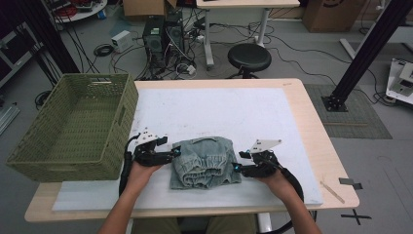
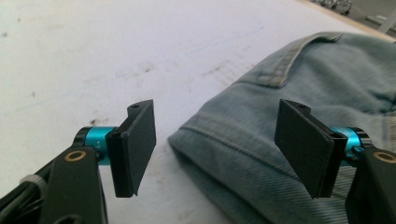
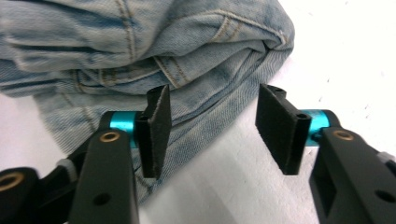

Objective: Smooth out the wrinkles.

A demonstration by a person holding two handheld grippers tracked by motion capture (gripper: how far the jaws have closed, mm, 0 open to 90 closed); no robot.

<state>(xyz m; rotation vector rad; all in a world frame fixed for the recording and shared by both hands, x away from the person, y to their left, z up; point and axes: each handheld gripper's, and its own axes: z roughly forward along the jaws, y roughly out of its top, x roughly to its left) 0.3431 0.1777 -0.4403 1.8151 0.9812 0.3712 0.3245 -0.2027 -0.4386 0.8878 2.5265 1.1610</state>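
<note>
No text, label, brand or number can be read in any of the views; the only sign is a black cross (image 1: 356,216) of tape on the floor beside the worktop (image 1: 311,122), and print on the cardboard box (image 1: 328,12) at the far wall is too small and cut off to make out
</note>
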